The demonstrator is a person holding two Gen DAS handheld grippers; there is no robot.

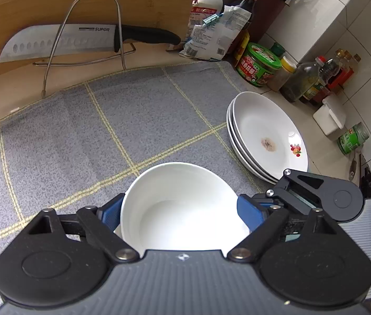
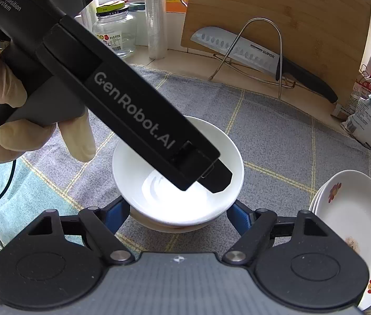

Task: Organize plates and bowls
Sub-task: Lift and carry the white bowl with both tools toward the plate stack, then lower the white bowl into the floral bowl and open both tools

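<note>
A white bowl (image 1: pixel 180 197) sits nested in a second white bowl (image 2: pixel 159 225) on the grey checked cloth (image 1: pixel 80 144). My left gripper (image 1: pixel 180 212) is open around the upper bowl (image 2: pixel 133 181), its blue pads close beside the walls on either side. The left gripper's long black body (image 2: pixel 133 110), held by a gloved hand (image 2: pixel 15 120), slants over the bowls in the right wrist view. My right gripper (image 2: pixel 177 210) is lower down, its blue pads against both sides of the lower bowl. A stack of white plates (image 1: pixel 264 131) with a fruit motif lies to the right (image 2: pixel 356 223).
A knife (image 1: pixel 62 42) rests on a wire rack in front of an upright bamboo board (image 2: pixel 290 13) at the back. Sauce bottles, jars and a green tub (image 1: pixel 261 63) crowd the tiled right wall. A glass jar (image 2: pixel 114 31) stands back left.
</note>
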